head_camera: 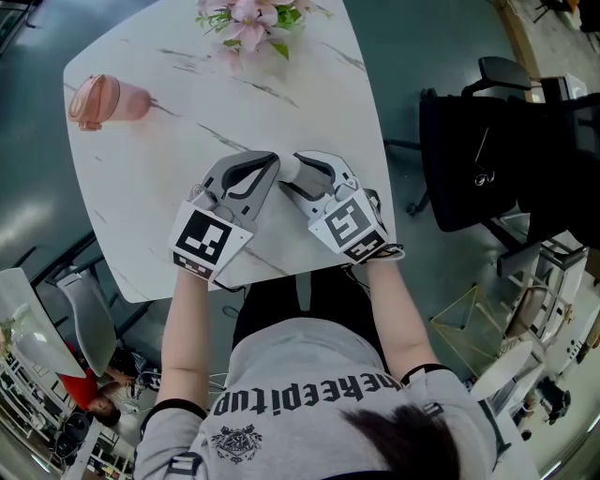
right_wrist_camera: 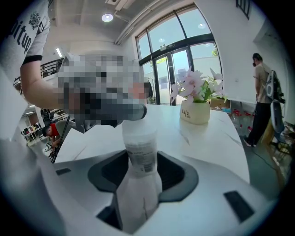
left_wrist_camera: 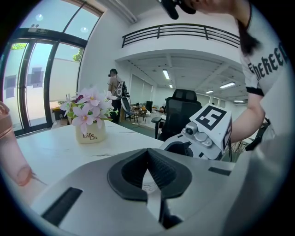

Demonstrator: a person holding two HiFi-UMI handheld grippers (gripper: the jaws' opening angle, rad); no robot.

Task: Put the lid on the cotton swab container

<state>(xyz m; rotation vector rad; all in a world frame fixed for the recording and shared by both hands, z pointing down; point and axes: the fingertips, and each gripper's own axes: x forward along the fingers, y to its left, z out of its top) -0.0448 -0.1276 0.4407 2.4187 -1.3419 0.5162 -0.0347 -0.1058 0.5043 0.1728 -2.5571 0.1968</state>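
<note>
The cotton swab container (right_wrist_camera: pixel 138 143), a white plastic cylinder with a printed label, stands upright between the jaws of my right gripper (right_wrist_camera: pixel 138 173), which is shut on its lower body. My left gripper (left_wrist_camera: pixel 148 177) is shut on a thin pale piece, the lid (left_wrist_camera: pixel 150 188), seen edge-on. In the head view both grippers meet tip to tip near the table's front edge: the left gripper (head_camera: pixel 270 167) reaches the container (head_camera: pixel 290 168) held by the right gripper (head_camera: pixel 296 174). In the right gripper view the left gripper's dark tip lies across the container's top, hiding the opening.
A pink bottle (head_camera: pixel 103 98) lies at the far left of the white marble table (head_camera: pixel 169 187). A pot of pink flowers (head_camera: pixel 248 23) stands at the far edge. A black office chair (head_camera: pixel 487 159) is right of the table. A person (right_wrist_camera: pixel 260 92) stands in the distance.
</note>
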